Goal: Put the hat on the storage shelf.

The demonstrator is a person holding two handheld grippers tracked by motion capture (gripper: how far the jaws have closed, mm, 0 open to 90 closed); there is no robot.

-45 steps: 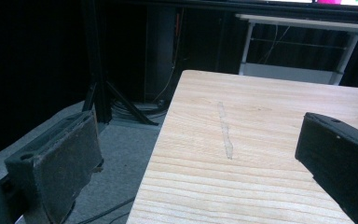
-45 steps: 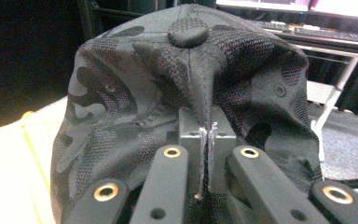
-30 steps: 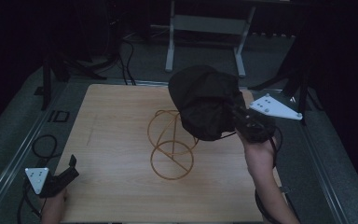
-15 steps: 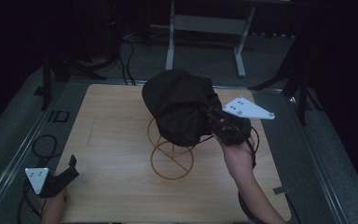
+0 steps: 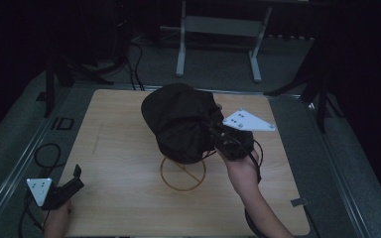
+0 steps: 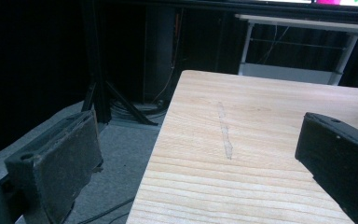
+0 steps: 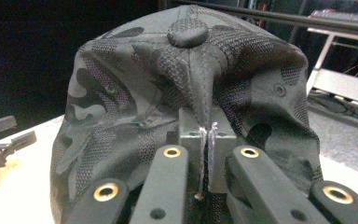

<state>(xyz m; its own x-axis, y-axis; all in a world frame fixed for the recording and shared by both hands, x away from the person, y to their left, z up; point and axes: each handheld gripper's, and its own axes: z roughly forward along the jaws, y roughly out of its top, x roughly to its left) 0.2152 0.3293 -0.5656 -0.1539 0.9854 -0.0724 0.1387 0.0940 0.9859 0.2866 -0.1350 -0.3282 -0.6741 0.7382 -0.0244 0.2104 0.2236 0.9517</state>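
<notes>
Right gripper (image 5: 217, 135), jaws clamped on a black cap (image 5: 181, 121), holds it over the wire stand (image 5: 182, 172), not yet seated; left gripper (image 5: 68, 184) idles wide.

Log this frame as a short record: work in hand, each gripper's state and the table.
work: dark camo cap carried above a wire stand
right gripper: shut, pinching cap fabric
left gripper: open, holding nothing, at the table's near left corner
wire stand: ring base on the table, top hidden by the cap
table: light wood
</notes>
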